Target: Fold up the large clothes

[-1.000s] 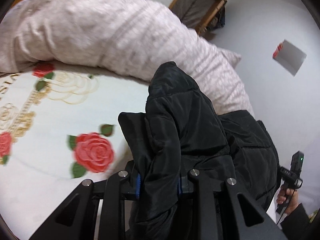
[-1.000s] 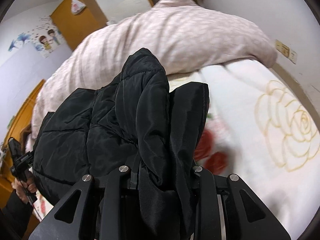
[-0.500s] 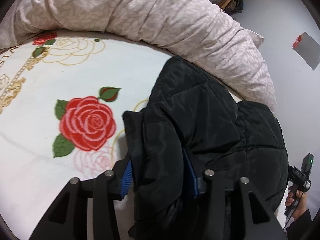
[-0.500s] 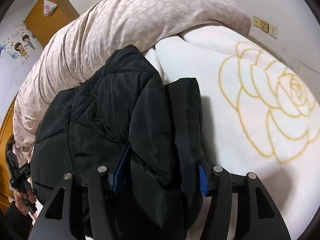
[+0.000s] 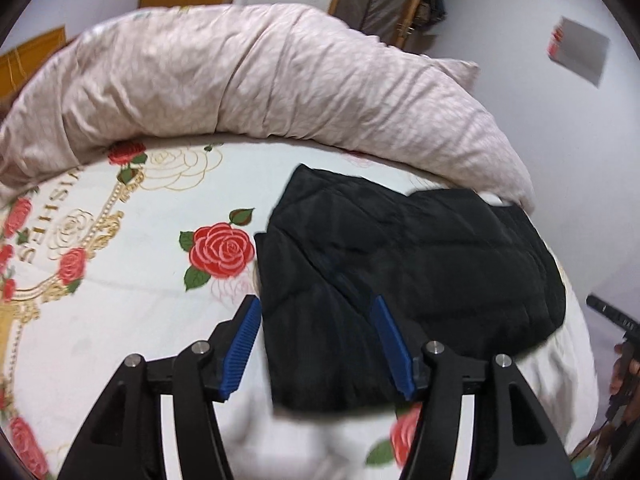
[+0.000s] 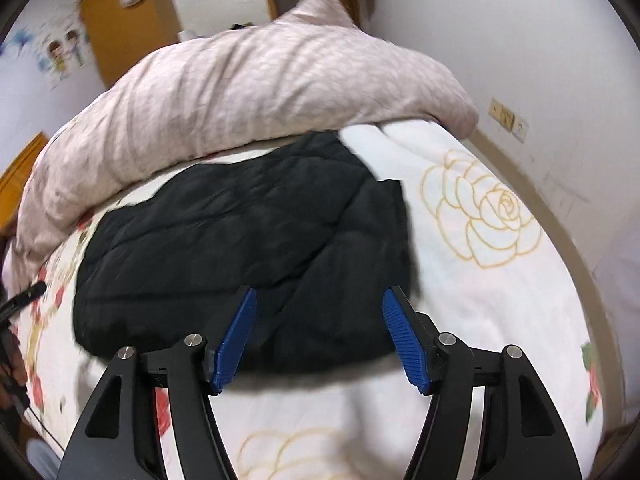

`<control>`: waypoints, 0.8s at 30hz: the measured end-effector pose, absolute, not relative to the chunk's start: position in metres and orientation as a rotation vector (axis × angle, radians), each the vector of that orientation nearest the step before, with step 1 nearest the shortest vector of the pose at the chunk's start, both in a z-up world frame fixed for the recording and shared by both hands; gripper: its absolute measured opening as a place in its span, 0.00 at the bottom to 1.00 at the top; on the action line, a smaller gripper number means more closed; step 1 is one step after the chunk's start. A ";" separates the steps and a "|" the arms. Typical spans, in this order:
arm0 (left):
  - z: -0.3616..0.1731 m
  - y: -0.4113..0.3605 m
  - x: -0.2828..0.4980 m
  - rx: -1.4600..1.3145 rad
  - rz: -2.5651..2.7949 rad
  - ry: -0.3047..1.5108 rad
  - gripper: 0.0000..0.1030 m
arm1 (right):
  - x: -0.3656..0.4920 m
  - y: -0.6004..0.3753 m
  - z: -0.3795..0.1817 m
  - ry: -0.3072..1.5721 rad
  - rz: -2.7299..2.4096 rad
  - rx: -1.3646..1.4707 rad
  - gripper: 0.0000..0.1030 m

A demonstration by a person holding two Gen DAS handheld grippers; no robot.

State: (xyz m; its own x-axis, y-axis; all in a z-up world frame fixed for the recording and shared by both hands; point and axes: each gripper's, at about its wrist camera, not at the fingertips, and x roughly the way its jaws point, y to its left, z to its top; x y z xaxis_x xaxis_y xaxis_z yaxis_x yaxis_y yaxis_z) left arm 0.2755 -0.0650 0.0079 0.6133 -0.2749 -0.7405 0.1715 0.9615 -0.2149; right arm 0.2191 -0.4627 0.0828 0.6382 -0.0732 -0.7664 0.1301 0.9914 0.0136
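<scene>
**Jacket down on bed, both jaws spread and clear**

Left wrist view: left gripper jaws just been opening, nothing pinched. Black jacket lies folded on bed, ahead and to the right of the jaws, long axis running off right toward the pink duvet.

Right wrist view: right gripper jaws likewise just been opening, empty. Jacket ahead and left. Near edge about equally close to both; pick either for next fold.

We are seeing a quilted jacket in black, faintly sheeny cloth lying on a soft, matt fleece blanket printed with roses. Behind the jacket, a crinkled pink cotton duvet is bunching. Ribbed blue plastic pads are lining our matt black tool.
</scene>
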 end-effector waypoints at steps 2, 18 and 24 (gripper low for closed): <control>0.016 -0.073 0.252 -0.103 -0.266 0.867 0.64 | 0.199 -0.441 0.088 0.866 -0.120 0.035 0.64; 0.044 -0.108 0.109 -0.020 -0.261 0.909 0.67 | 0.063 -0.349 0.113 0.834 -0.121 -0.047 0.64; 0.049 -0.115 0.070 0.018 -0.260 0.918 0.67 | 0.028 -0.329 0.112 0.841 -0.105 -0.049 0.64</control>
State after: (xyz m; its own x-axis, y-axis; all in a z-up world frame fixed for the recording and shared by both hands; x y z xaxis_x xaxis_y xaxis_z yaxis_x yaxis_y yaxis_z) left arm 0.0701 -0.1145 0.0489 0.5786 -0.2148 -0.7868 0.2298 0.9685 -0.0953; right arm 0.0278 -0.3291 0.1120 0.6616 -0.1125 -0.7414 0.0735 0.9937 -0.0851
